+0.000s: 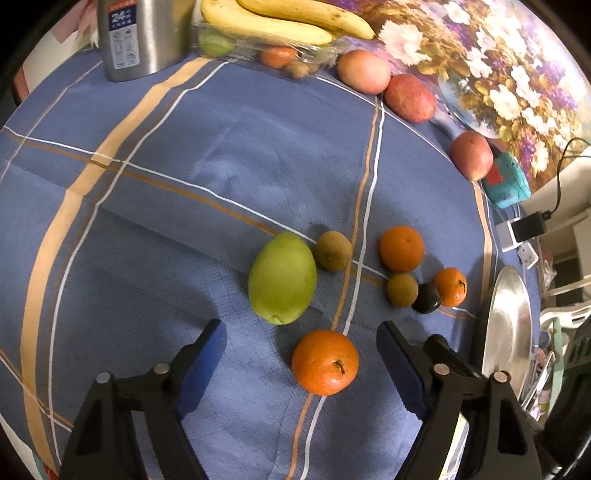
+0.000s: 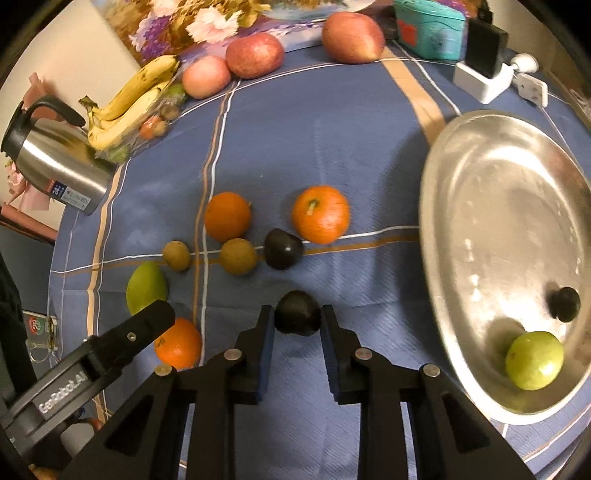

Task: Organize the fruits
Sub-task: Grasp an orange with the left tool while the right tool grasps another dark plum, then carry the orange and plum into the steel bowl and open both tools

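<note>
My right gripper (image 2: 297,312) is shut on a dark plum (image 2: 297,314), held just above the blue checked cloth. To its right a metal tray (image 2: 428,221) holds another dark plum (image 2: 564,304) and a green round fruit (image 2: 534,360). My left gripper (image 1: 301,332) stands open over an orange (image 1: 325,362) that lies between its blue pads (image 1: 207,354) without touching them. Ahead of it lie a green mango (image 1: 282,277), two kiwis (image 1: 333,250), two more oranges (image 1: 401,248) and a dark plum (image 1: 426,298).
A steel thermos jug (image 2: 55,166) and bananas (image 2: 129,99) on a plastic box stand at the back left. Three red apples (image 2: 255,55) line the far edge. A teal box (image 2: 428,33) and a charger (image 2: 484,66) sit behind the tray.
</note>
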Motion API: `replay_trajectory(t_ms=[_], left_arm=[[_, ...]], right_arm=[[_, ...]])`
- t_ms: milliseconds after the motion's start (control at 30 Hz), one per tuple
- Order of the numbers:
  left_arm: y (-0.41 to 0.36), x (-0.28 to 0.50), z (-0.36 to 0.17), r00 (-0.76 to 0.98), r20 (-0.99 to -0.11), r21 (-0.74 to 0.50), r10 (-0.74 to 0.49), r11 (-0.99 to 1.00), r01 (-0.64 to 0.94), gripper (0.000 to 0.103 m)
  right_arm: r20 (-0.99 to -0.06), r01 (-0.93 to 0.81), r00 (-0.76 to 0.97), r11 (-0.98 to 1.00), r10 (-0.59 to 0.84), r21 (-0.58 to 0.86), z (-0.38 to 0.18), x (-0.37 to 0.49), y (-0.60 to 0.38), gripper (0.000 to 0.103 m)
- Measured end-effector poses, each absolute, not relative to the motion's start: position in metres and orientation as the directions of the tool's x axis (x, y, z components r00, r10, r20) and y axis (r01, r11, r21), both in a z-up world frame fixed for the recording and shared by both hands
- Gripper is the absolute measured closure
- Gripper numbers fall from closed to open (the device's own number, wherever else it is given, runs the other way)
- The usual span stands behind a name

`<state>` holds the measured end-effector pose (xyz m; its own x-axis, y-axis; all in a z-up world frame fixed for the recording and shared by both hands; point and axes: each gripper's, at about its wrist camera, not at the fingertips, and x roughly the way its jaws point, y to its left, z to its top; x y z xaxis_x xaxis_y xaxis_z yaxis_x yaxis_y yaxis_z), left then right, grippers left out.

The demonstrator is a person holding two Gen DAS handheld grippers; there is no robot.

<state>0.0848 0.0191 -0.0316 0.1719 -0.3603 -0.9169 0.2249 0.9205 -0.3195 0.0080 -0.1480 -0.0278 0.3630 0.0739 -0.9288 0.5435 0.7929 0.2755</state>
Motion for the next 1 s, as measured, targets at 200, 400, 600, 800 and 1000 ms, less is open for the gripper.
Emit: replay_trajectory(t_ms=[200,400,600,800,1000], left_arm=[[0.011,0.08,-0.031,0.17,-0.923,-0.297,-0.346,0.92,0.257,0.032],[-0.001,0.075,-0.033,0.16,-0.931,-0.271,-0.327,0.916,0.296,0.051],[-0.007,0.072,-0.031,0.154,-0.934,-0.257,-0.322,0.906,0.335,0.062],[-0.013,0.072,-0.024,0.19,-0.925,-0.252,-0.329,0.905,0.343,0.063],[-0.019,0.072,-0.012,0.23,-0.912,-0.248,-0.34,0.902,0.353,0.063]], right_arm=[[-0.926,0.564,0.375,0.782,0.045,0.266,-0.02,-0.003,-0.159,0.077],[-0.918,0.563,0.393,0.775,0.053,0.286,-0.017,-0.006,-0.163,0.077],[-0.909,0.548,0.413,0.78,0.062,0.302,-0.013,-0.005,-0.16,0.077],[-0.899,0.541,0.433,0.777,0.07,0.321,-0.009,-0.009,-0.164,0.077],[-0.894,0.547,0.442,0.768,0.072,0.333,-0.006,-0.013,-0.169,0.077]])
